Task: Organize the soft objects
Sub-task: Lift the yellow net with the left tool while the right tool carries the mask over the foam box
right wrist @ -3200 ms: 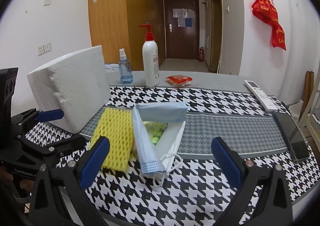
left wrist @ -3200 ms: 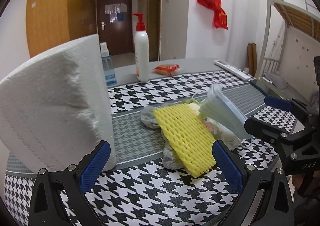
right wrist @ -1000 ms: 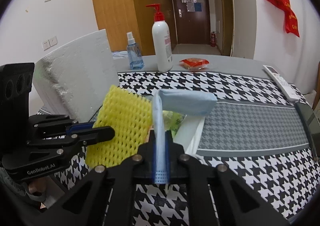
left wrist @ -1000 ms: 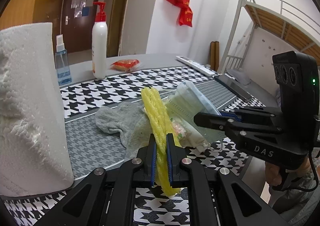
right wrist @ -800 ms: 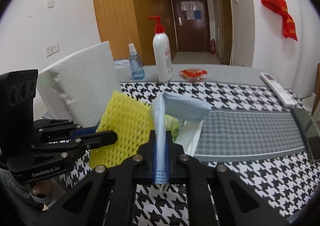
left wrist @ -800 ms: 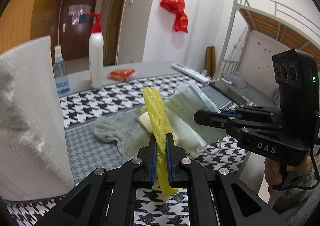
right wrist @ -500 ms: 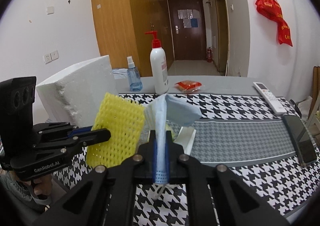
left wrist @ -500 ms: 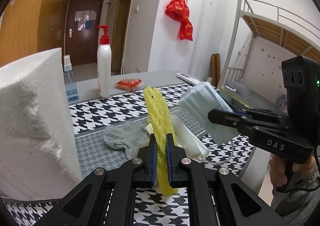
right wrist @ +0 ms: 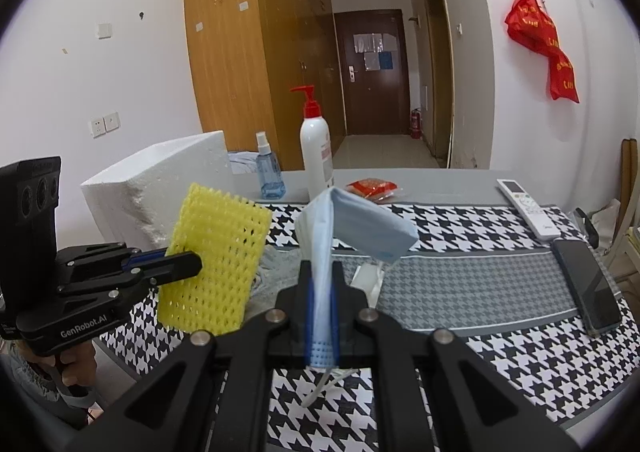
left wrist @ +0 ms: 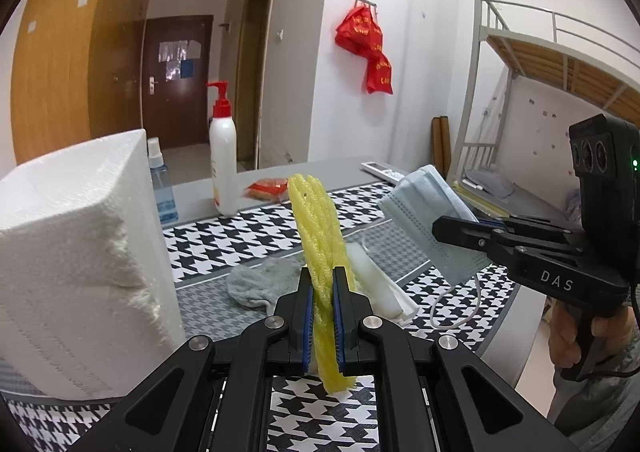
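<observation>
My left gripper [left wrist: 321, 284] is shut on a yellow foam net sleeve [left wrist: 318, 236] and holds it up off the table; the sleeve also shows in the right wrist view [right wrist: 218, 252]. My right gripper [right wrist: 321, 280] is shut on a light blue face mask [right wrist: 360, 224] and holds it in the air, its ear loop hanging. In the left wrist view the mask [left wrist: 430, 208] hangs from the right gripper [left wrist: 440, 230]. A grey cloth [left wrist: 260, 284] and a white foam sheet [left wrist: 376, 284] lie on the table below.
A big white foam block [left wrist: 76, 260] stands at the left. A pump bottle [left wrist: 223, 160], a blue spray bottle [left wrist: 160, 188] and a red packet [left wrist: 266, 188] stand at the back. A remote [right wrist: 528, 208] and a phone [right wrist: 586, 288] lie at the right.
Both grippers closed on their items, the left on the yellow sleeve, the right on the mask, and have lifted them off the pile.
</observation>
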Demonstrator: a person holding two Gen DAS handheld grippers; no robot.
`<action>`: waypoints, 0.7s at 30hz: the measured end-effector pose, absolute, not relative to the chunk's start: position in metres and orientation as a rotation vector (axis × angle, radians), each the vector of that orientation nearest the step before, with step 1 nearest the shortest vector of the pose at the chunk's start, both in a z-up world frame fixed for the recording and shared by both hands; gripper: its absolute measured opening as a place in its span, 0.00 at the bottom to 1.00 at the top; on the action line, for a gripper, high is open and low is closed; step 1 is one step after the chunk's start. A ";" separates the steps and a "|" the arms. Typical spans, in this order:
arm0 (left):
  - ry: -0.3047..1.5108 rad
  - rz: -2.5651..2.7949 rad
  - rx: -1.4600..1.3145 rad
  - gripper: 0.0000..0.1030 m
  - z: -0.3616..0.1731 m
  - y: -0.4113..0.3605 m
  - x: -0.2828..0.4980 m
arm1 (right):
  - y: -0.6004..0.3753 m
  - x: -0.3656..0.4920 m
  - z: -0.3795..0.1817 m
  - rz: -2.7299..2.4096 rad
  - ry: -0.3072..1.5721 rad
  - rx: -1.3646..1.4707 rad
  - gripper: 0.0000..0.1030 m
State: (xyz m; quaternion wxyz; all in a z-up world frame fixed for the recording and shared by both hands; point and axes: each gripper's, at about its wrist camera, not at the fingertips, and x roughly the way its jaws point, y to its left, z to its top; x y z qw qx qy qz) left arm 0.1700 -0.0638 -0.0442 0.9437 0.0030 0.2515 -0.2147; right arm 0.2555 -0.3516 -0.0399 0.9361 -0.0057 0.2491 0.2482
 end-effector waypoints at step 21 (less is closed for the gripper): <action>0.528 -0.357 0.023 0.09 -0.033 -0.052 0.165 | -0.353 0.254 -0.027 0.540 0.494 0.027 0.09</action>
